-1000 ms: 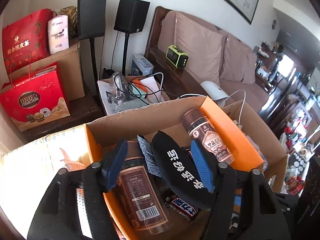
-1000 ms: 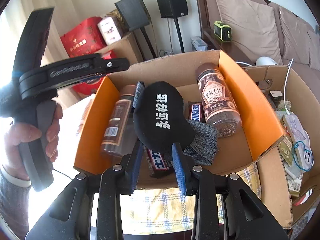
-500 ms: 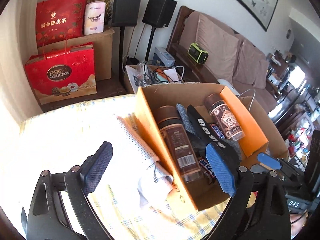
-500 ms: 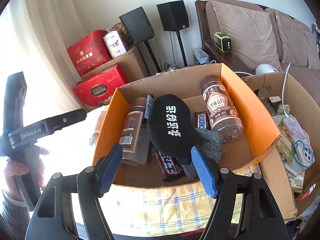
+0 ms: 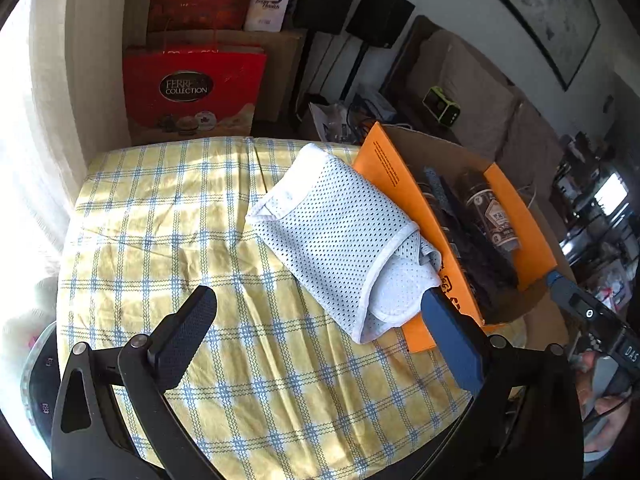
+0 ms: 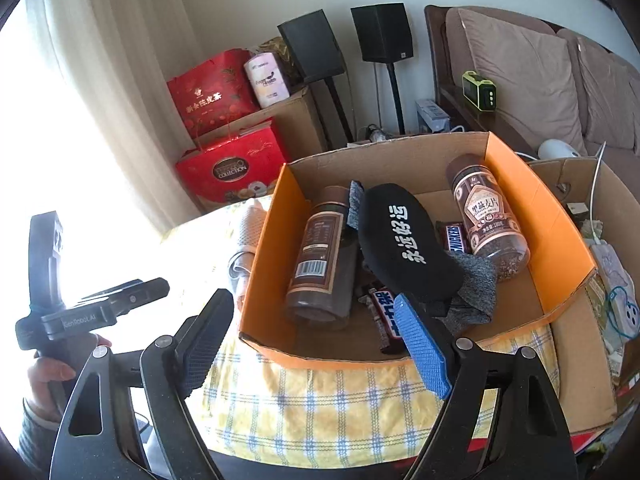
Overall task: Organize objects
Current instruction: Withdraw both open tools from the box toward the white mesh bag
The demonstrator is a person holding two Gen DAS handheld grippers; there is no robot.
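Note:
An orange cardboard box sits on the yellow checked tablecloth. In it lie two brown jars, a black sock with white characters, a grey sock and Snickers bars. A white mesh garment lies on the cloth against the box's left wall. My left gripper is open and empty, just in front of the garment. My right gripper is open and empty, in front of the box's near wall.
Red gift bags and a brown carton stand behind the table. Black speakers on stands and a sofa lie beyond. A second open carton with cables and clutter stands to the right of the orange box.
Both grippers opened and pulled back from the box. The left gripper swung left, off the box, and now faces the white mesh garment on the cloth.

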